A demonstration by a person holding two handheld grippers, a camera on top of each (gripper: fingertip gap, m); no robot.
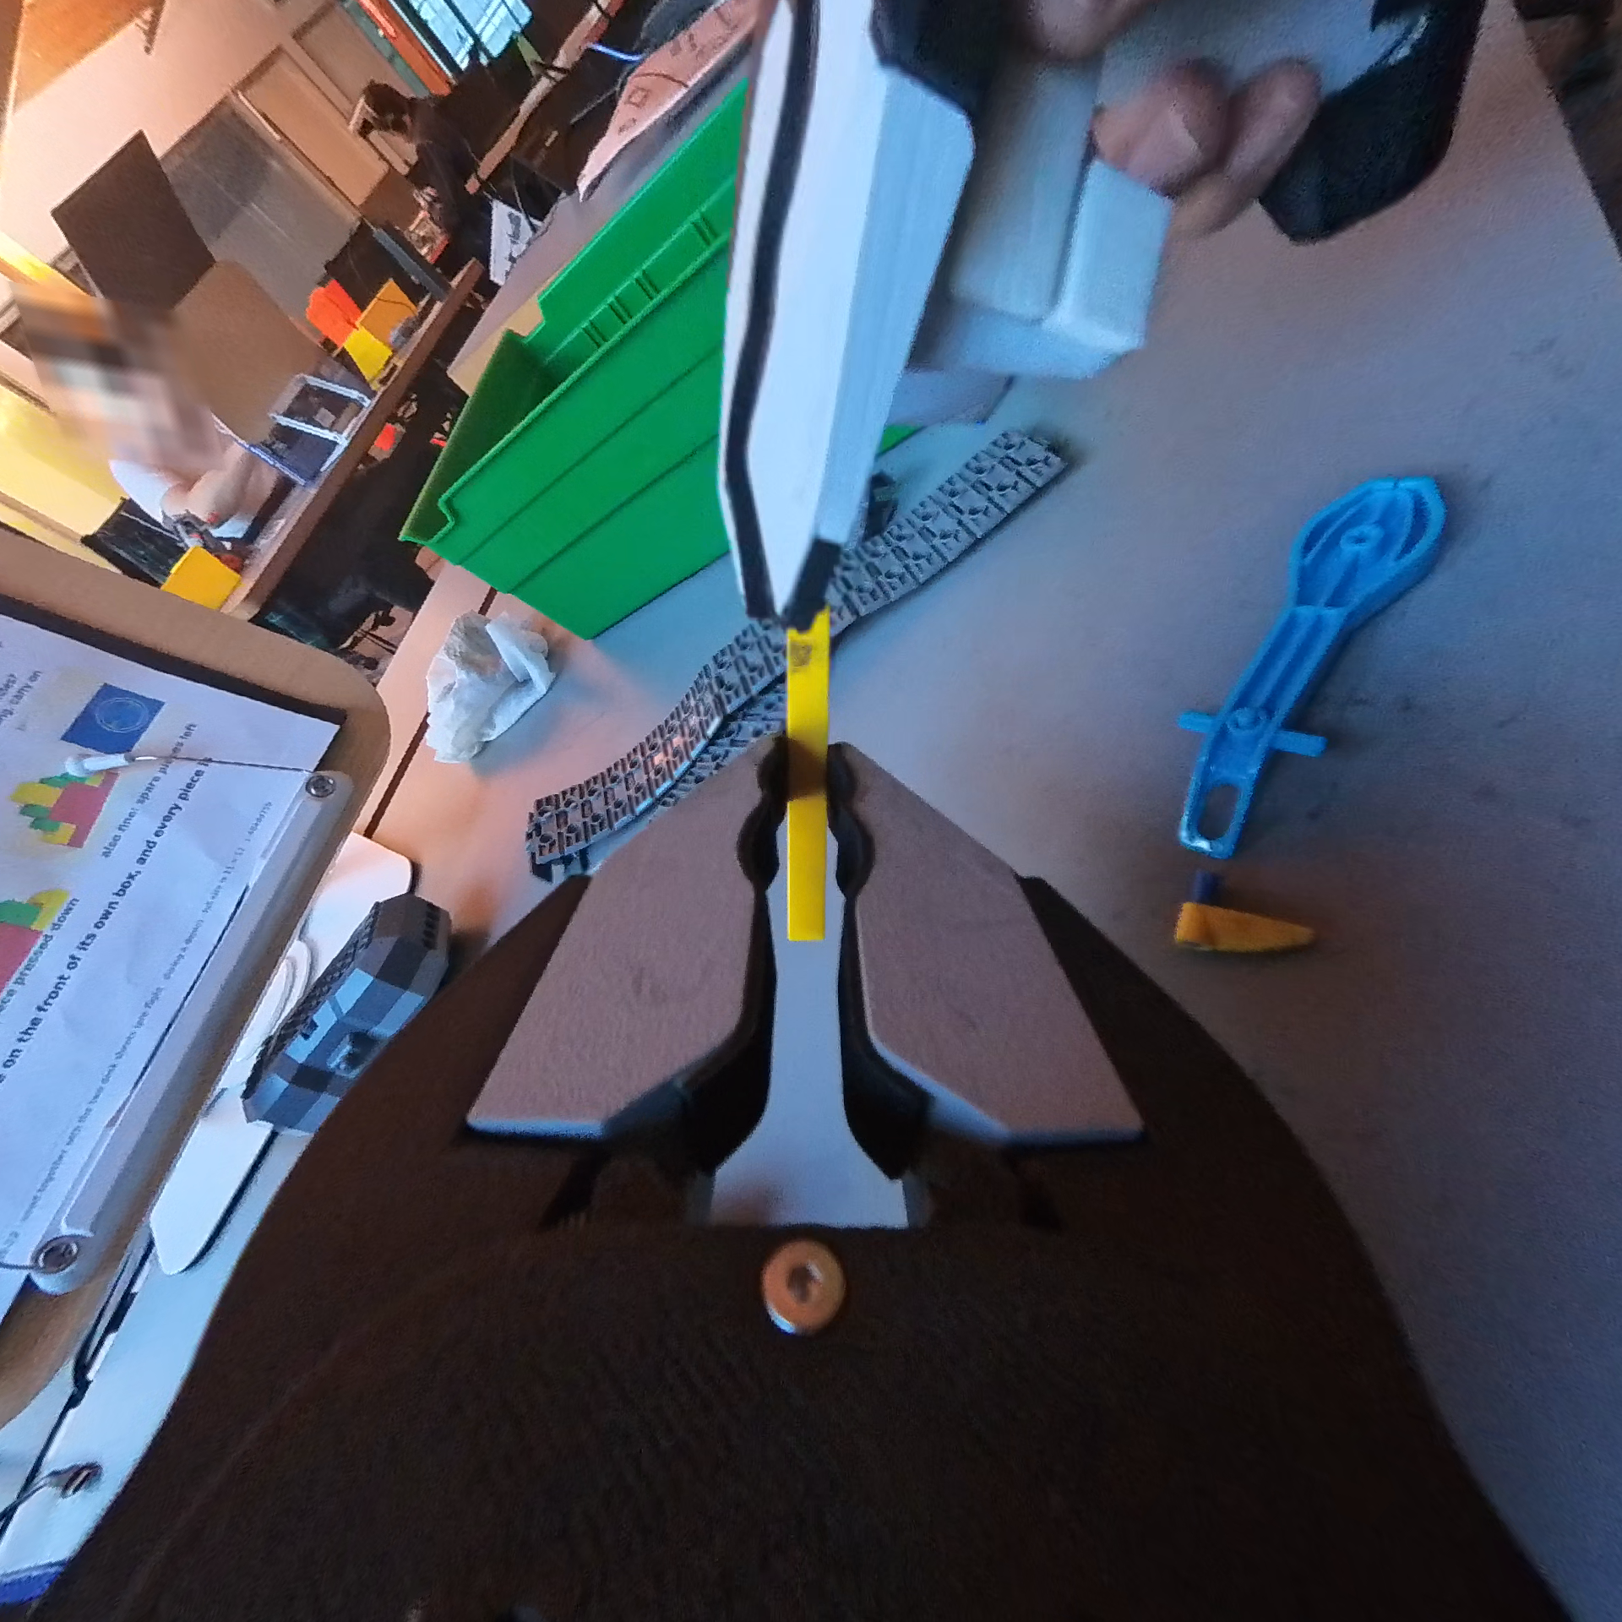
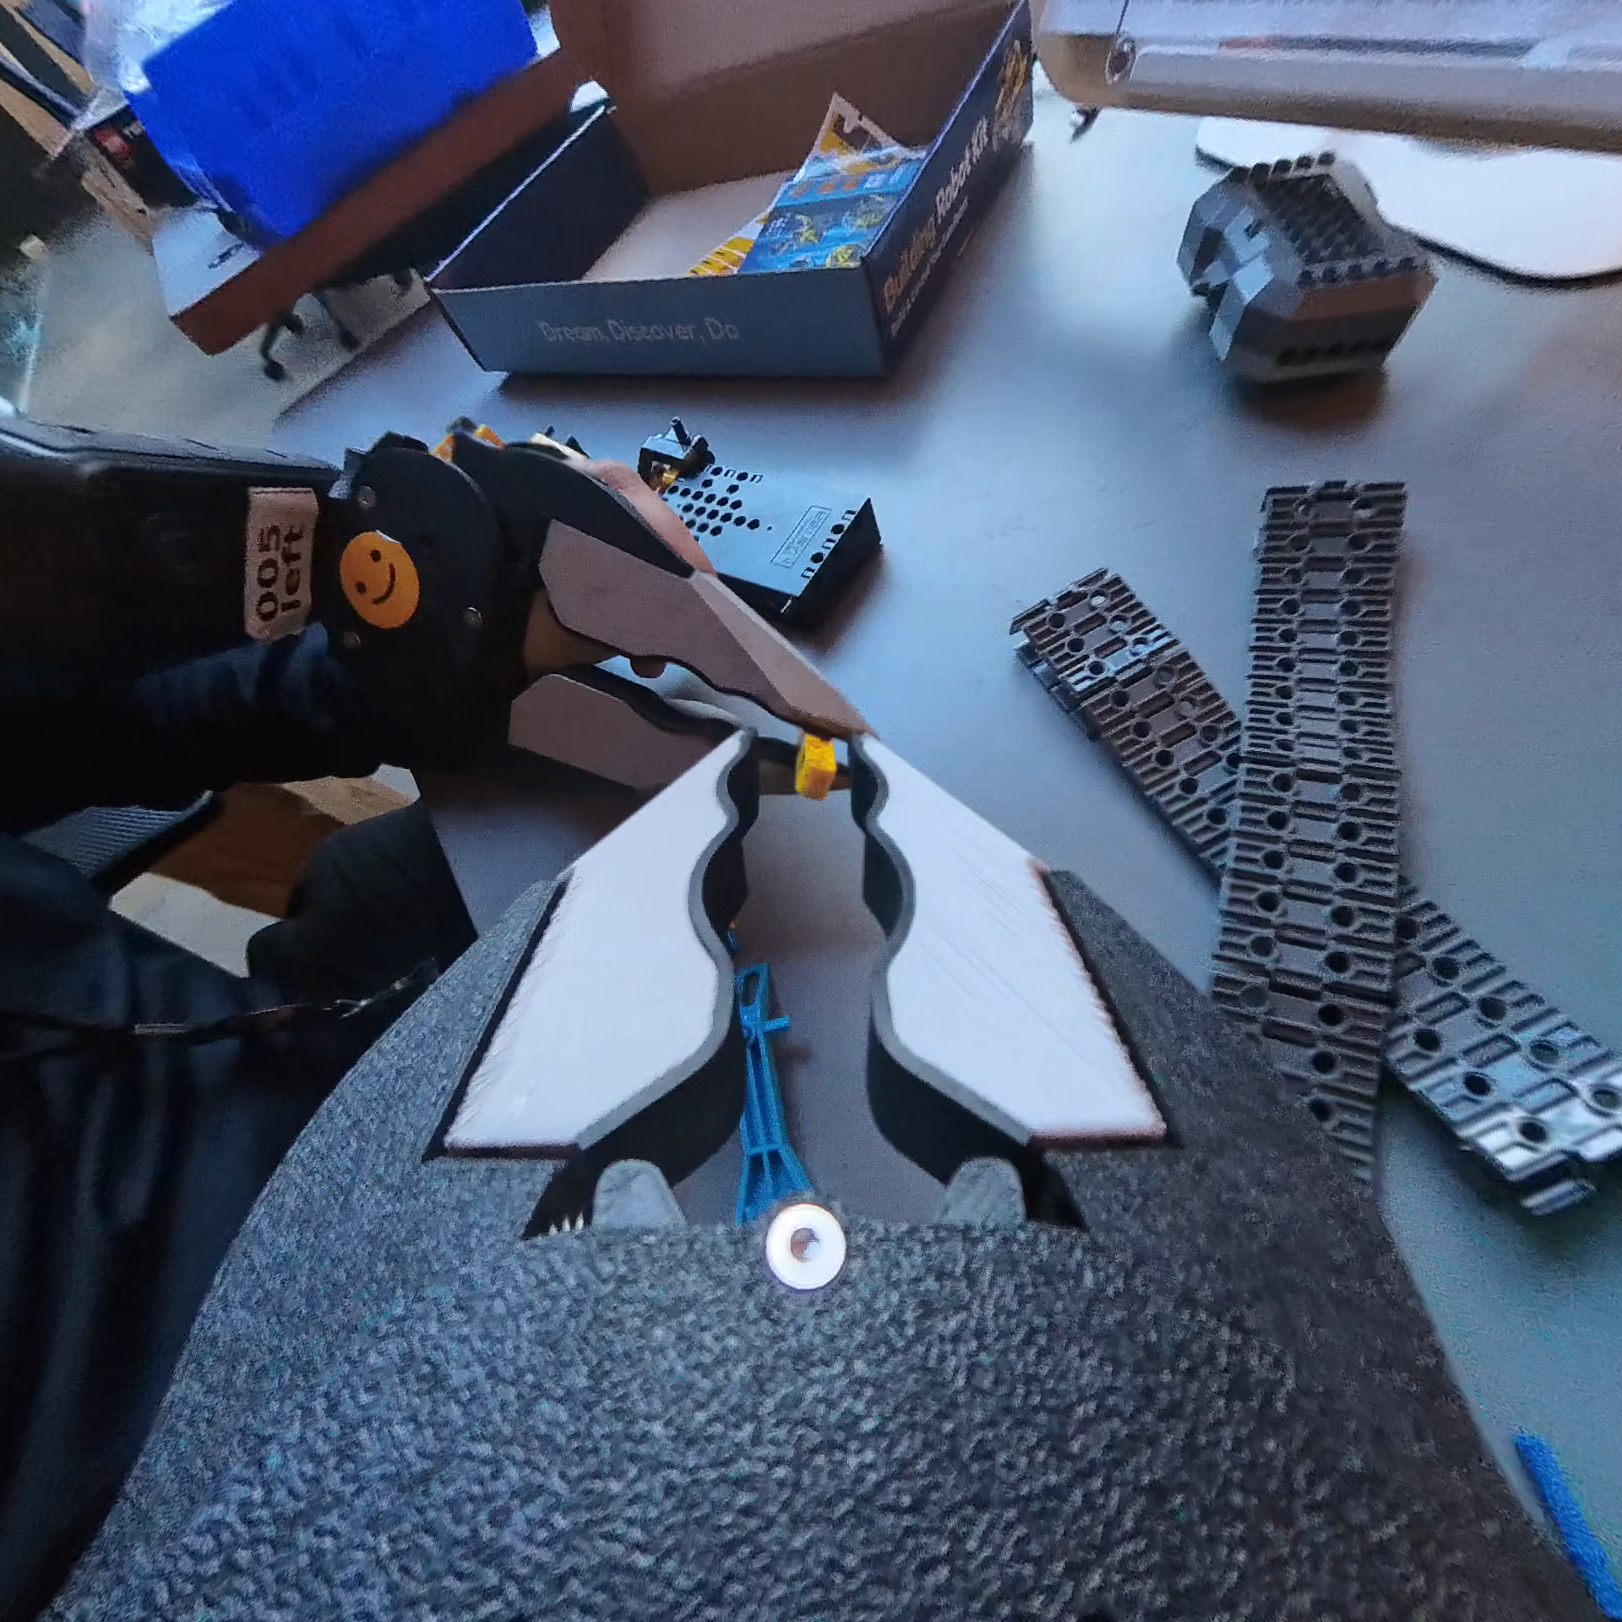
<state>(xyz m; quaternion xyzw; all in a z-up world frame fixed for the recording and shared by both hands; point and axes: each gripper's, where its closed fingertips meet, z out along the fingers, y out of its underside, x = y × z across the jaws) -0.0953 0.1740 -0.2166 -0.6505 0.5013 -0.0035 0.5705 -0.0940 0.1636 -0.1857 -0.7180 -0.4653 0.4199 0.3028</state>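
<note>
On the left of the worktop (image 1: 1316, 395) lie a printed sheet (image 1: 132, 878), a grey block model (image 1: 351, 1009) and a green bin (image 1: 597, 421). In the middle, the left claw (image 1: 803, 772) is clamped on a thin yellow strip (image 1: 807, 843), held just above the grey track links (image 1: 685, 728). The strip's far end touches the tip of the right claw (image 2: 800, 755), whose fingers (image 2: 614, 983) stand apart on either side of it. Well to the right lie a blue tool (image 1: 1290, 667) and a small yellow wedge (image 1: 1242, 937).
</note>
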